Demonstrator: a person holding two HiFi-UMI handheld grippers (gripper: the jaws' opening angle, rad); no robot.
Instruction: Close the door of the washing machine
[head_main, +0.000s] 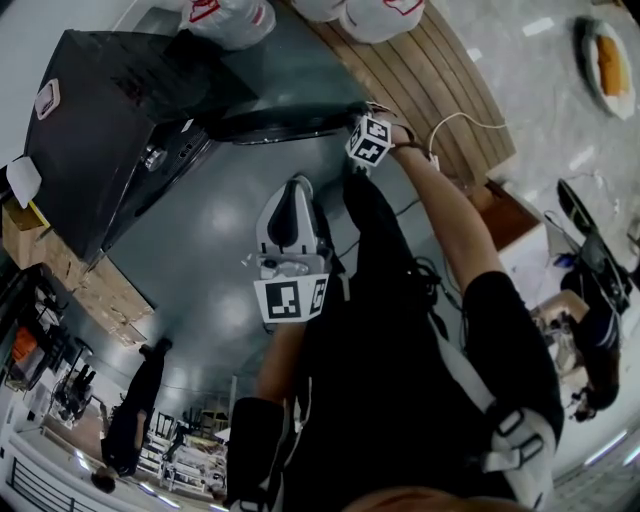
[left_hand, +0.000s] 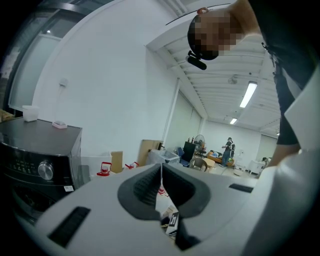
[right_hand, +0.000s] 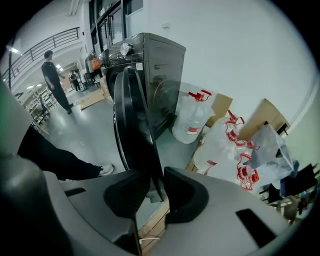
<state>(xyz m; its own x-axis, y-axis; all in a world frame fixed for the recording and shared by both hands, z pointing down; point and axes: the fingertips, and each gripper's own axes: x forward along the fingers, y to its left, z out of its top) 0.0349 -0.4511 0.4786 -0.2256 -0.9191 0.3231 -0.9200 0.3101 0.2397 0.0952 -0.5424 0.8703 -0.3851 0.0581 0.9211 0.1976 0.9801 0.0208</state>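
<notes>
Zero progress on the closing itself so far: the door (right_hand: 131, 120) of the washer (head_main: 100, 110) stands wide open, swung out from the front. Right claw (right_hand: 156, 176) is clamped on the door's rim, approx. at its outer edge. Left claw (left_hand: 161, 172) is pressed together w/ nothing in it, well apart from the washer. Left to do: swing door in & press till it latches.

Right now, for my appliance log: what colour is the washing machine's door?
The door is glossy black; the right gripper view shows it best.
</notes>
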